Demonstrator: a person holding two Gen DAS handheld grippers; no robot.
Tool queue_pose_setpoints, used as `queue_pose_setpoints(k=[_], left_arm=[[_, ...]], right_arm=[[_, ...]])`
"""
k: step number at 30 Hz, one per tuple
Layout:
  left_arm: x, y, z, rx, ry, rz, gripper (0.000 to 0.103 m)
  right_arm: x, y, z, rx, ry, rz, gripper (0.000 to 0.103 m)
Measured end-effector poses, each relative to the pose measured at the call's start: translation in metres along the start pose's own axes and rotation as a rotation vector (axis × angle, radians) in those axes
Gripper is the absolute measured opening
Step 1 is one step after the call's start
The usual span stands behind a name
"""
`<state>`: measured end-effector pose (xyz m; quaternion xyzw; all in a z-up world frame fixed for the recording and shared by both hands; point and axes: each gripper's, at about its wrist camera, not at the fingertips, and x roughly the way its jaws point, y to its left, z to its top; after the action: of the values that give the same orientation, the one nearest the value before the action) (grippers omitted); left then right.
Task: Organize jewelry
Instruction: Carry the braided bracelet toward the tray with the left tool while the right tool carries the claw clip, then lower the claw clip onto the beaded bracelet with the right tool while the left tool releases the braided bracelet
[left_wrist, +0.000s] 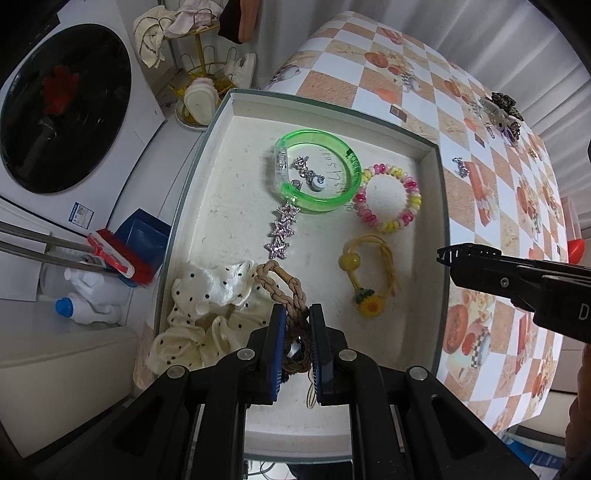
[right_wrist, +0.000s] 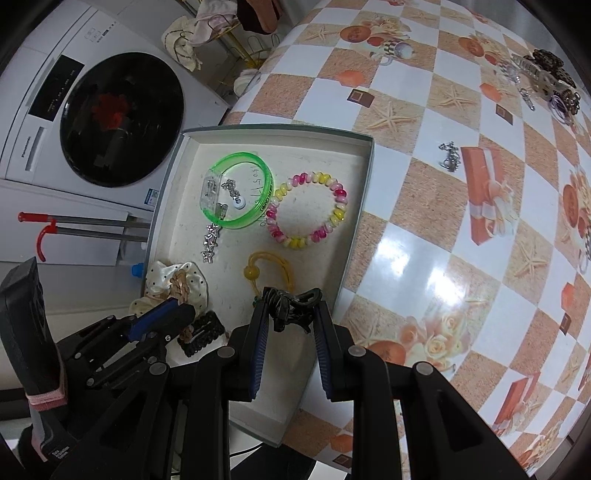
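A shallow white box (left_wrist: 439, 206) (right_wrist: 354, 221) sits on the table's left edge. It holds a green bangle (left_wrist: 317, 170) (right_wrist: 242, 188), a pink-yellow bead bracelet (left_wrist: 388, 197) (right_wrist: 308, 208), a yellow cord bracelet (left_wrist: 369, 273) (right_wrist: 269, 267), a star clip (left_wrist: 282, 230), a dotted scrunchie (left_wrist: 207, 314). My left gripper (left_wrist: 297, 314) (right_wrist: 173, 306) is shut on a tan braided hair tie (left_wrist: 284, 291) low over the box. My right gripper (right_wrist: 290, 306) (left_wrist: 443, 254) is shut on a black claw clip (right_wrist: 291, 308) above the box's near right side.
More jewelry lies on the checked table: a small silver piece (right_wrist: 450, 157) (left_wrist: 460, 166) and a pile of clips and rings (right_wrist: 546, 81) (left_wrist: 502, 110) at the far right. A washing machine (left_wrist: 66, 107), a rack and bottles stand on the floor to the left.
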<state>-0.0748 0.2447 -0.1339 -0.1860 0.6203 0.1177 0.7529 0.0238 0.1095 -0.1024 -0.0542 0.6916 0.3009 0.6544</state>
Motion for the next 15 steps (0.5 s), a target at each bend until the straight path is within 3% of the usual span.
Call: queue_pose_setpoints(k=[15], left_arm=[[0.02,-0.001,0.015,0.024,-0.02,0.071,0.018]], right_arm=[[0.017,-0.005,0.028,0.008,-0.009,-0.011,0.027]])
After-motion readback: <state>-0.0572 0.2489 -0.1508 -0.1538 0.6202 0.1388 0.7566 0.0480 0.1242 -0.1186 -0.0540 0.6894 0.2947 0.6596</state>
